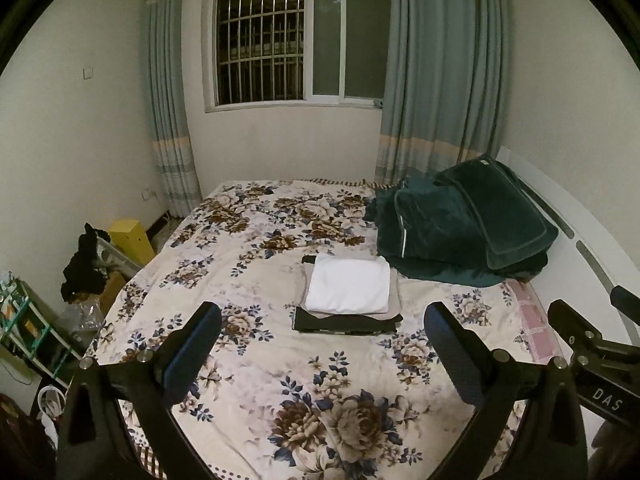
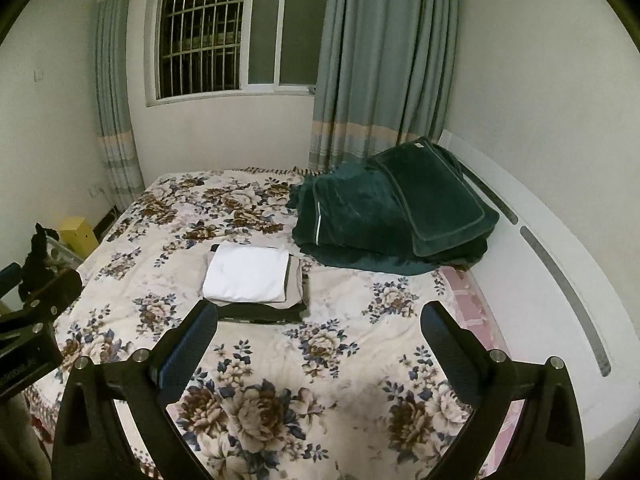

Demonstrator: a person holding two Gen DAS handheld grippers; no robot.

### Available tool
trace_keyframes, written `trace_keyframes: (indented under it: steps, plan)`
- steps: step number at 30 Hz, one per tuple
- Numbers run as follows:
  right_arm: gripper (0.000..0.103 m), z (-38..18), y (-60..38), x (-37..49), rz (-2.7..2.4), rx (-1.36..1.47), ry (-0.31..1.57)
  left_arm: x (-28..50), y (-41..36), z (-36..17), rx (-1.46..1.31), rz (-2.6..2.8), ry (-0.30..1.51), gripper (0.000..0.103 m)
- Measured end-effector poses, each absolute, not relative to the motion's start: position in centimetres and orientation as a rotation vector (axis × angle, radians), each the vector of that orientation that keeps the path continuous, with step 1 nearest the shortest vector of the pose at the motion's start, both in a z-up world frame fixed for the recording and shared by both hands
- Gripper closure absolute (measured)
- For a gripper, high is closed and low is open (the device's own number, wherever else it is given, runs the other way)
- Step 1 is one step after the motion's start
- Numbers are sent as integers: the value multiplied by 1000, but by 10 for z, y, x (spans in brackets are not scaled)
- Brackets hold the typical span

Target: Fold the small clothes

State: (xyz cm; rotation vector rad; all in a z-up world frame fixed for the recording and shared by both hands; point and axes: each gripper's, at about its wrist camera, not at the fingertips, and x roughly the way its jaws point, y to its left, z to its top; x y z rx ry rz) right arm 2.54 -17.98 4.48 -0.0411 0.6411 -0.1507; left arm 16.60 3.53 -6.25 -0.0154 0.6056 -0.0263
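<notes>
A stack of folded clothes lies in the middle of the floral bedspread (image 1: 256, 240). Its top piece is a white garment (image 1: 349, 284) (image 2: 248, 276), over a beige one (image 1: 394, 300) and a black one (image 1: 344, 324) (image 2: 260, 314) at the bottom. My left gripper (image 1: 322, 330) hovers open in front of the stack, nothing between its fingers. My right gripper (image 2: 320, 328) is open too, empty, with the stack ahead and to its left. Each gripper shows at the edge of the other's view: the right one (image 1: 592, 340), the left one (image 2: 36, 320).
Dark green folded bedding and a pillow (image 1: 460, 228) (image 2: 396, 208) sit at the bed's far right by the white headboard (image 2: 560, 280). Left of the bed stand a yellow box (image 1: 132, 240), dark clothing (image 1: 86, 264) and a green rack (image 1: 24, 320). Curtains frame a barred window (image 1: 300, 40).
</notes>
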Motion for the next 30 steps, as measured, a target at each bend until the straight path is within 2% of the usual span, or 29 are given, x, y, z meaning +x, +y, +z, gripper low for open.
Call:
trace_keyframes:
  steps: [30]
  plan:
    - [0, 57, -176, 20, -76, -31, 627, 136, 35, -57, -14, 1, 587, 0]
